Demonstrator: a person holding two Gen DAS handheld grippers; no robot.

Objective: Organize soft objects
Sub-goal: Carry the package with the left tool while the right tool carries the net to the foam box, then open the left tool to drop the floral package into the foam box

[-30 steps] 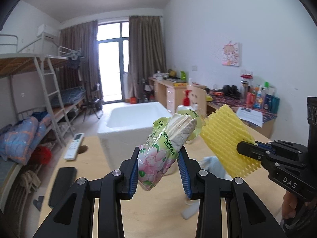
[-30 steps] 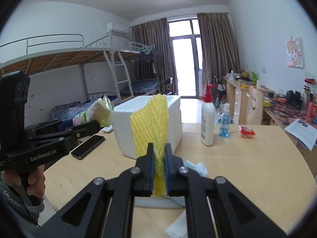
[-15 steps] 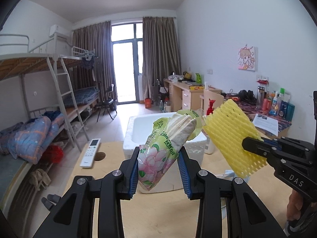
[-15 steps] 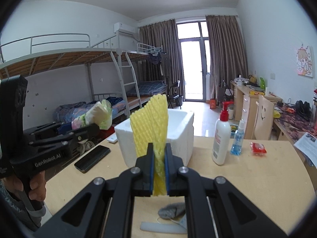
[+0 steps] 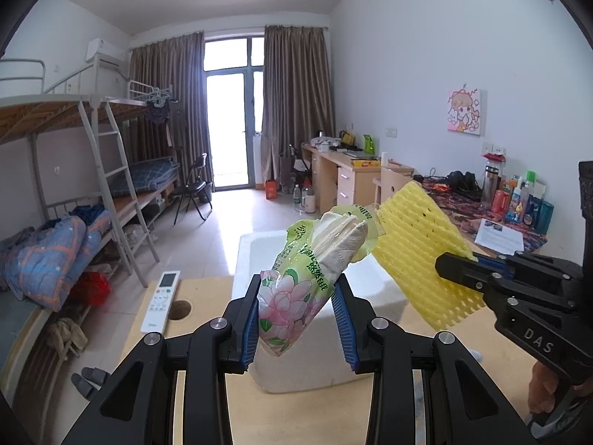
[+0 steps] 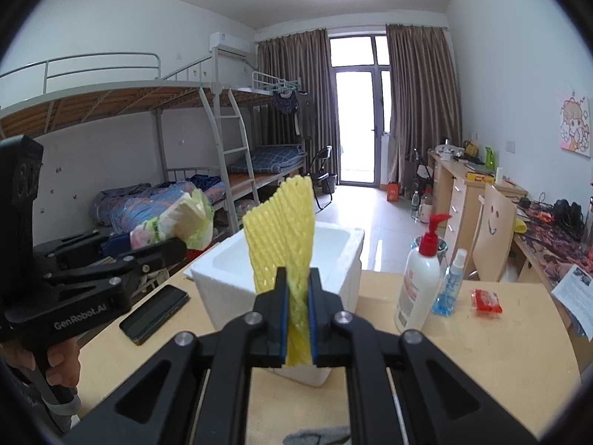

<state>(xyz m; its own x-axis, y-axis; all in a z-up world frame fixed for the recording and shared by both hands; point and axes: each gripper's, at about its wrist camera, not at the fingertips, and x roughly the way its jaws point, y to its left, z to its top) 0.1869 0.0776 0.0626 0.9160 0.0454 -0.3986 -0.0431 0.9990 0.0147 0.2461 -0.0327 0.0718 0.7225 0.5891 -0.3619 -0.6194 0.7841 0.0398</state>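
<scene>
Left gripper (image 5: 296,319) clamped on tissue pack (image 5: 296,296), pack tilting toward 1 o'clock. Right gripper (image 6: 298,315) pinched tight on yellow foam net (image 6: 281,230), net upright. Foam box (image 6: 333,252) dead ahead at 12 o'clock below both; neither hand clearly nearer.

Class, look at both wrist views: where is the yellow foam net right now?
The yellow foam net is clamped upright between the right gripper fingers, held in the air in front of the white foam box; in the left wrist view it sits right of the tissue pack.
</scene>
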